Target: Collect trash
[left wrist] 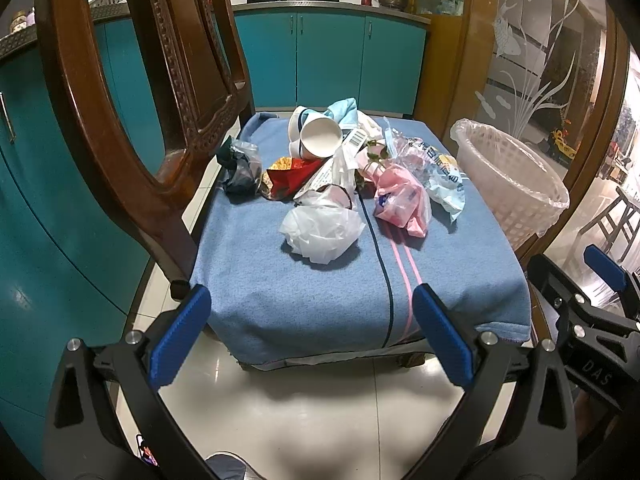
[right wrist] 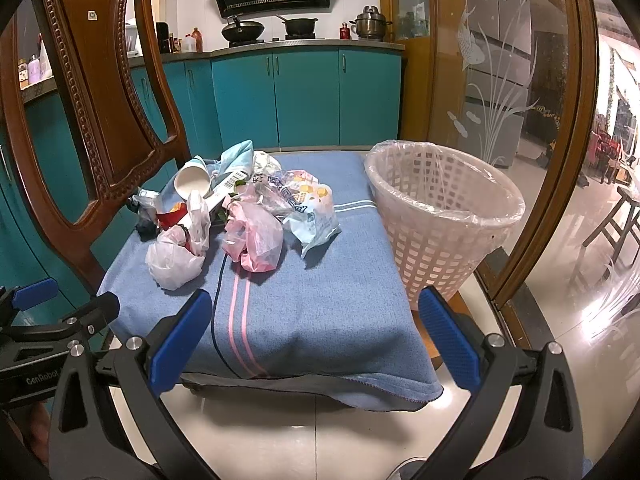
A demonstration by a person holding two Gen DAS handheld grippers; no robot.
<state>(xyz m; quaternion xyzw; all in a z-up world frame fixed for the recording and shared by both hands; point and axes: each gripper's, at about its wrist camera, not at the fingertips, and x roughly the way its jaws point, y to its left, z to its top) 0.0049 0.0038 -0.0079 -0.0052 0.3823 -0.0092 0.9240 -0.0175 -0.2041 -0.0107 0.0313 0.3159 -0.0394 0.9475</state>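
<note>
A heap of trash lies on a chair seat covered with a blue towel point(left wrist: 320, 288) point(right wrist: 320, 312). It holds a white plastic bag point(left wrist: 320, 232) point(right wrist: 174, 260), a pink bag point(left wrist: 400, 204) point(right wrist: 256, 240), a white paper cup point(left wrist: 318, 138) point(right wrist: 192, 184), a red wrapper point(left wrist: 292, 176), a dark bag point(left wrist: 240, 168) and a light blue printed packet point(left wrist: 444, 184) point(right wrist: 316, 212). A white lattice bin point(left wrist: 508, 184) point(right wrist: 440, 216) with a clear liner stands to the right of the seat. My left gripper point(left wrist: 312, 332) and right gripper point(right wrist: 316, 336) are both open and empty, in front of the seat's near edge.
The carved wooden chair back point(left wrist: 132, 92) point(right wrist: 100, 100) rises on the left. Teal kitchen cabinets point(left wrist: 328, 64) point(right wrist: 304, 96) stand behind. An etched glass door point(left wrist: 532, 60) point(right wrist: 500, 80) is on the right, just past the bin. Glossy floor tiles point(left wrist: 320, 412) lie below.
</note>
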